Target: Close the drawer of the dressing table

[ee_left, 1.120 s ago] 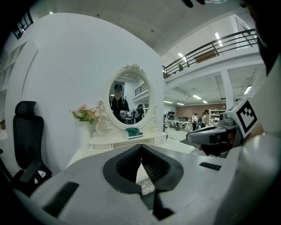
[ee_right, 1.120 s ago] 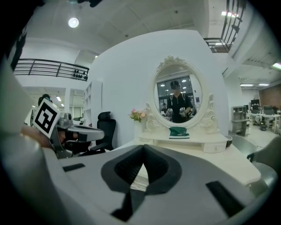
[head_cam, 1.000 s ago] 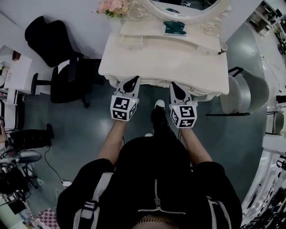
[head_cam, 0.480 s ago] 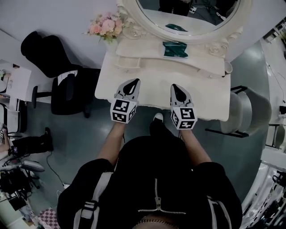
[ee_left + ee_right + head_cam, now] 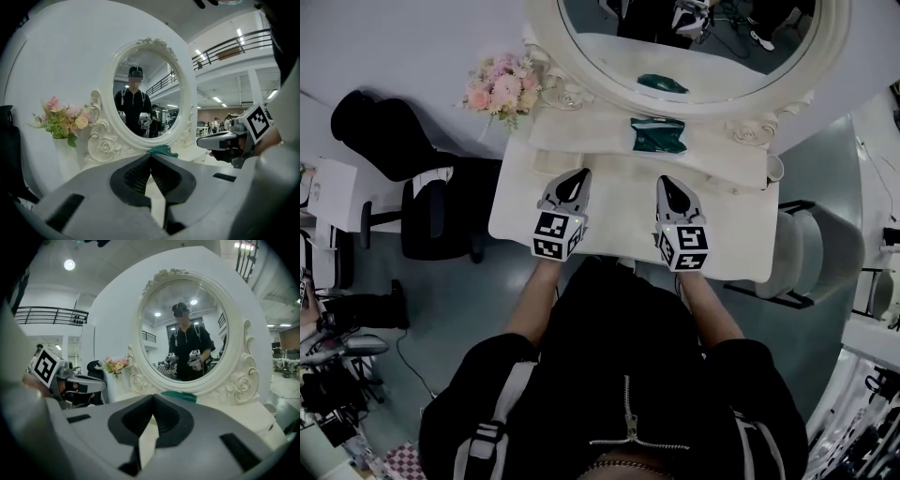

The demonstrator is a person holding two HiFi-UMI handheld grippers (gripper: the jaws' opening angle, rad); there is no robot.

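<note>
Drawer front is not showing anywhere: the dressing table (image 5: 731, 239) is filling the middle of the head view, its near edge meeting the person's torso with nothing jutting out. The left gripper (image 5: 577, 175) and right gripper (image 5: 667, 183) are pointing over the tabletop, each with jaws pressed together on nothing. Closing is looking finished, though the front itself is hidden.

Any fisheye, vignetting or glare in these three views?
Head view: dim, greyish, dressing table sharp. Left gripper view: strong fisheye, black corners, mirror in focus. Right gripper view: same fisheye, ceiling lamp blooms slightly.
</note>
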